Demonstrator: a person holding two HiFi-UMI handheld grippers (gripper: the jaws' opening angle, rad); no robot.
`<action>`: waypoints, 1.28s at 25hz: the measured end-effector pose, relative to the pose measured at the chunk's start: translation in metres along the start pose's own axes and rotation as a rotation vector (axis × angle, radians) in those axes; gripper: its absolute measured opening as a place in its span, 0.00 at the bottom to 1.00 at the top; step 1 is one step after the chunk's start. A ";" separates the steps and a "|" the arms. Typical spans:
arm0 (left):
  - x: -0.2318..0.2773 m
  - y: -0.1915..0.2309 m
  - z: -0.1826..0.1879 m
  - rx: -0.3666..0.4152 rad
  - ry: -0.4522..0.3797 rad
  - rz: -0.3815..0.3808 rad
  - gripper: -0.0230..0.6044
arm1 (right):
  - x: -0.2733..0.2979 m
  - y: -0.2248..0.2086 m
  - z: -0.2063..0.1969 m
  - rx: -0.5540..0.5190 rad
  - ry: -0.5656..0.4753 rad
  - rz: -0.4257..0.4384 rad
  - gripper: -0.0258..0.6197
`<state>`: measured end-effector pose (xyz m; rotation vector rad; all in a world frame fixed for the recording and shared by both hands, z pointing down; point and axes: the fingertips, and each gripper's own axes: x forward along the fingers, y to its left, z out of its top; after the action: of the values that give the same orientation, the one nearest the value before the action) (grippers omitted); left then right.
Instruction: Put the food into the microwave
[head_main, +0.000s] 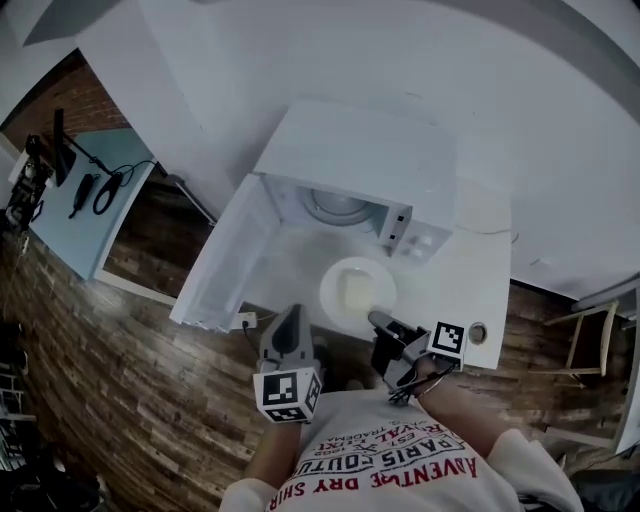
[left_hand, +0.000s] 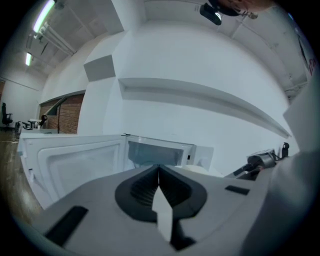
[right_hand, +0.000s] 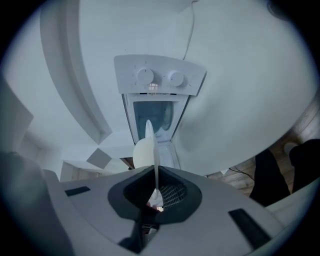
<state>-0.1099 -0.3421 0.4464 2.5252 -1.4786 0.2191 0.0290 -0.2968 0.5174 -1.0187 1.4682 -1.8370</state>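
Observation:
A white microwave (head_main: 350, 160) stands on a white table (head_main: 480, 290), its door (head_main: 225, 265) swung wide to the left and the glass turntable (head_main: 335, 205) showing inside. Just in front of the opening hangs a white plate (head_main: 357, 291) with a pale slab of food on it. My right gripper (head_main: 378, 320) is shut on the plate's near rim. In the right gripper view the plate (right_hand: 145, 150) shows edge-on between the jaws, with the microwave's cavity (right_hand: 152, 117) ahead. My left gripper (head_main: 288, 318) is shut and empty, left of the plate, pointing at the open door (left_hand: 75, 162).
A small round object (head_main: 477, 332) lies at the table's near right corner. A plug and cable (head_main: 245, 320) hang at the table's near left edge. A blue desk (head_main: 95, 205) with cables stands far left, and a chair (head_main: 590, 335) at the right on the wooden floor.

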 end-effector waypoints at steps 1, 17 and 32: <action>0.010 0.002 0.002 0.003 0.004 -0.018 0.05 | 0.004 0.002 0.004 0.006 -0.014 0.007 0.07; 0.124 0.047 0.035 0.099 0.066 -0.355 0.05 | 0.081 0.018 0.045 0.124 -0.321 0.061 0.07; 0.156 0.054 0.010 0.157 0.138 -0.454 0.05 | 0.120 0.004 0.076 0.072 -0.446 0.047 0.07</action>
<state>-0.0813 -0.5019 0.4780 2.8186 -0.8366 0.4365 0.0267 -0.4356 0.5468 -1.2486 1.1391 -1.4923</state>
